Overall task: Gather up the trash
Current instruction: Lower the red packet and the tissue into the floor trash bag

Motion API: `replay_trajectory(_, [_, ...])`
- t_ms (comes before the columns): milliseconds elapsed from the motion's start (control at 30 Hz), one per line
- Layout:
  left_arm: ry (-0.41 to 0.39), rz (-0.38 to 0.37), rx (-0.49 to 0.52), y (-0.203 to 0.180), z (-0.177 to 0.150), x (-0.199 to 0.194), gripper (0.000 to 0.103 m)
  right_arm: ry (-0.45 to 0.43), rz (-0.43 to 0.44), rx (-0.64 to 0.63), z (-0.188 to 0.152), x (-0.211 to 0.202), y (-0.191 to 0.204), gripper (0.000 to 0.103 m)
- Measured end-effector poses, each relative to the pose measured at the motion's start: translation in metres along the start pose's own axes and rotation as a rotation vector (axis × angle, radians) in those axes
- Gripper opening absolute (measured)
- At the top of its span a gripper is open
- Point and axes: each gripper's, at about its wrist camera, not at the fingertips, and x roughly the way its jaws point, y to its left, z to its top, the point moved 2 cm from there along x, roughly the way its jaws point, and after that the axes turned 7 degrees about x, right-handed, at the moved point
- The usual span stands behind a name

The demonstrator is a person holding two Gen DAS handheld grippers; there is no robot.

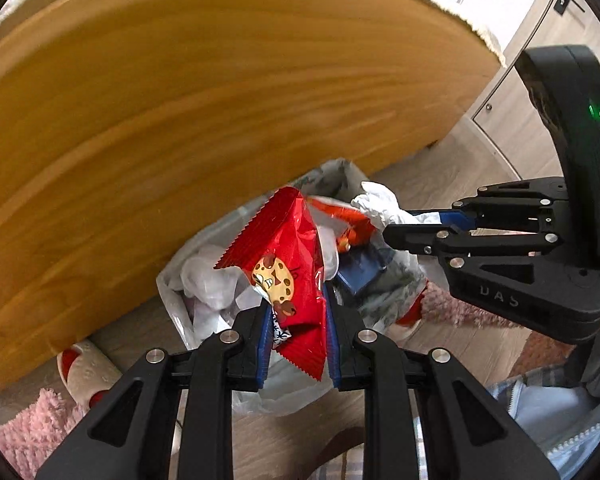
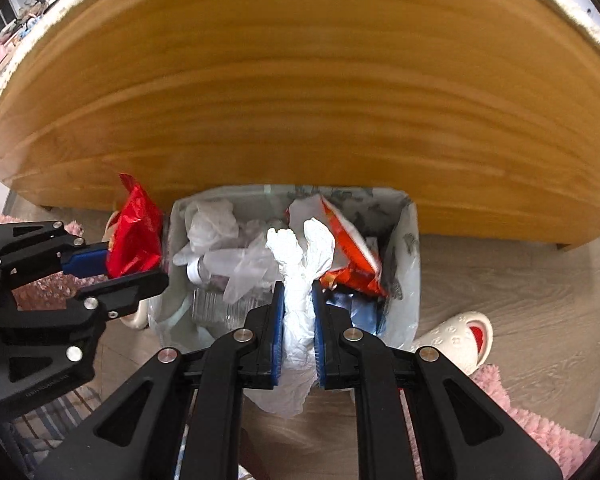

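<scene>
Nearest the camera, the left gripper (image 1: 296,344) had its fingers (image 1: 262,344) squeezed almost together on a red cookie wrapper (image 1: 288,264). The wrapper stuck up between the blue pads and hung just over the near edge of the trash bin (image 1: 172,300). In the right wrist view, the right gripper (image 2: 298,332) was the same way: its fingers (image 2: 277,332) were nearly closed on a crumpled white tissue (image 2: 300,264), with a tail of the tissue hanging down below the pads. The tissue was held right above the open bin.

Just past the grippers stood the bin, lined with a thin plastic bag (image 2: 408,248). It was already quite full. Inside lay clear plastic scraps (image 2: 216,224), an orange and white snack bag (image 2: 352,248) and something dark blue (image 2: 364,312) near the front. So a good bit of trash had been picked up already.

I think the job was near the end of one round. Both pieces were over or almost over the bin, but neither had been let go yet. What was left was to open the fingers so the wrapper and the tissue fell in. The wrapper sat close to the bin's edge, so it might slip outside.

On the wooden floor (image 2: 500,300) beside the bin lay a white slipper (image 2: 460,336) and a fluffy pink rug (image 2: 540,432). Farthest back was a big wooden panel (image 2: 300,100), maybe the side of a bed. No other trash showed on the floor.
</scene>
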Motion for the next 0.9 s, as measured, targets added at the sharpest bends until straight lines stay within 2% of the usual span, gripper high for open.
replay_trajectory(133, [0.047,-0.023,-0.008,-0.004,-0.005,0.017,0.02,0.06,0.005,0.008,0.0,0.021,0.006,0.013])
replay_trajectory(467, [0.152,-0.039,-0.026,-0.004,-0.012,0.054,0.02,0.179,0.036,0.023,-0.025,0.045,0.028,0.013])
replay_trajectory(733, [0.229,-0.057,-0.041,0.005,-0.011,0.073,0.02,0.256,0.064,0.049,-0.016,0.065,0.034,0.013])
replay_trajectory(900, [0.262,-0.056,-0.051,0.01,-0.014,0.085,0.02,0.294,0.075,0.077,-0.017,0.076,0.02,0.013])
